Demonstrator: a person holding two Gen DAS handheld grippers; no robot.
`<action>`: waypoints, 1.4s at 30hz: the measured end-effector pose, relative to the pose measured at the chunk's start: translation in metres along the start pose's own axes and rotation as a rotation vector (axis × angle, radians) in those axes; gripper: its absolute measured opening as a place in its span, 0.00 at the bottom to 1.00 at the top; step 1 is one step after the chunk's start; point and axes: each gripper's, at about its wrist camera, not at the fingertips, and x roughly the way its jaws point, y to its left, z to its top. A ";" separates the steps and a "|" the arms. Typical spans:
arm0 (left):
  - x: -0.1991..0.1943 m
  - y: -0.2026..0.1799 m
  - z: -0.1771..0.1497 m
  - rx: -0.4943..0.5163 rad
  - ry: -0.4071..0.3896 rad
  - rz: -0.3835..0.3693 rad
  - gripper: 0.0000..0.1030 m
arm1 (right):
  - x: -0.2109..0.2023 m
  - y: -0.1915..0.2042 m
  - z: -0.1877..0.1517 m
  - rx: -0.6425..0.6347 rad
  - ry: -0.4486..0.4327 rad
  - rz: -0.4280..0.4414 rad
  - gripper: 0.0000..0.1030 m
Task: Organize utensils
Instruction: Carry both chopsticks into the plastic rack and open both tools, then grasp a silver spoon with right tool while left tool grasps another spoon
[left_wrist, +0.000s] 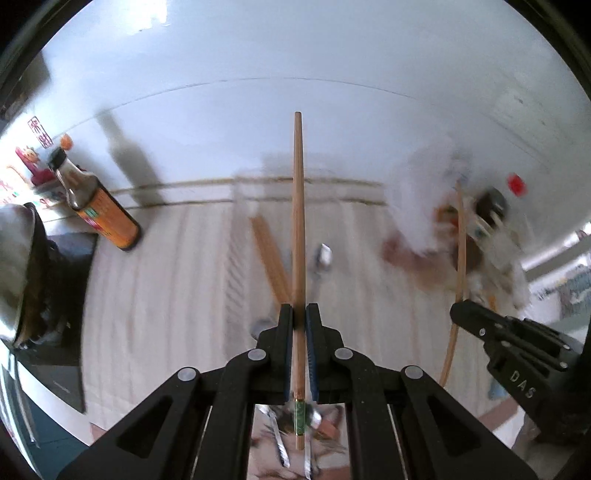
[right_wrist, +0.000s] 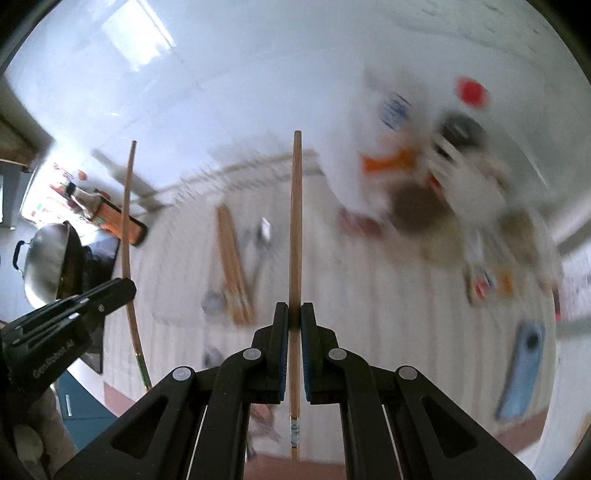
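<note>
You hold one chopstick (left_wrist: 298, 236) in the left tool (left_wrist: 299, 308), its jaws closed on the shaft near the decorated end, so the long tip points forward and away from you. Your right tool (right_wrist: 294, 306) grips a second chopstick (right_wrist: 295, 236) the same way, closed tight on it. Each tool shows in the other's view, well apart, which suggests that you are carrying a matched pair to be laid together. Below, on the pale striped table (left_wrist: 166, 295), lie more chopsticks (right_wrist: 232, 266) in a loose bundle beside a metal spoon (right_wrist: 221, 299), still to be sorted. A sauce bottle (left_wrist: 99, 206) stands at the far left; the clutter at right is too blurred to name.
</note>
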 end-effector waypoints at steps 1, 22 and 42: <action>0.005 0.006 0.007 -0.005 0.012 0.004 0.04 | 0.009 0.010 0.016 -0.005 0.003 0.011 0.06; 0.075 0.050 0.036 -0.001 0.114 0.157 0.25 | 0.118 0.055 0.075 -0.022 0.107 -0.120 0.14; 0.052 0.102 -0.135 -0.154 0.012 0.379 1.00 | 0.078 0.046 -0.091 -0.020 0.051 -0.086 0.62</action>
